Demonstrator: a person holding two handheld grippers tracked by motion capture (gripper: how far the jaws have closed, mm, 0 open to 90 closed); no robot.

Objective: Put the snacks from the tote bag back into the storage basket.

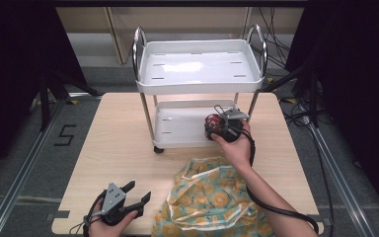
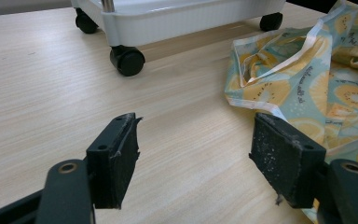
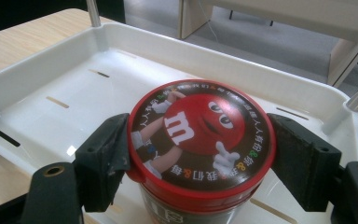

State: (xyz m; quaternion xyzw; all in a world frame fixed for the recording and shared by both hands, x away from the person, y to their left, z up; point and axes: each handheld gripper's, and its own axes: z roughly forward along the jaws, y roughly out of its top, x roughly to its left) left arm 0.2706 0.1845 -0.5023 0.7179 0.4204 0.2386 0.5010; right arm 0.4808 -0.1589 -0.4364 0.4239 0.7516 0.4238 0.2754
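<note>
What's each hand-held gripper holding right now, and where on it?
The right hand-held gripper clamps the candy jar by opposite sides of its red lid. The left hand-held gripper is open, holding nothing.

The right claw [image 1: 216,124] reaches forward on an outstretched forearm, its jaws pressed against either side of a red-lidded tub [image 3: 200,140]; the left claw [image 1: 137,195] sits low near the worktop's [image 1: 118,143] front edge, held in the left hand [image 1: 109,222], jaws spread wide with nothing between them.
</note>
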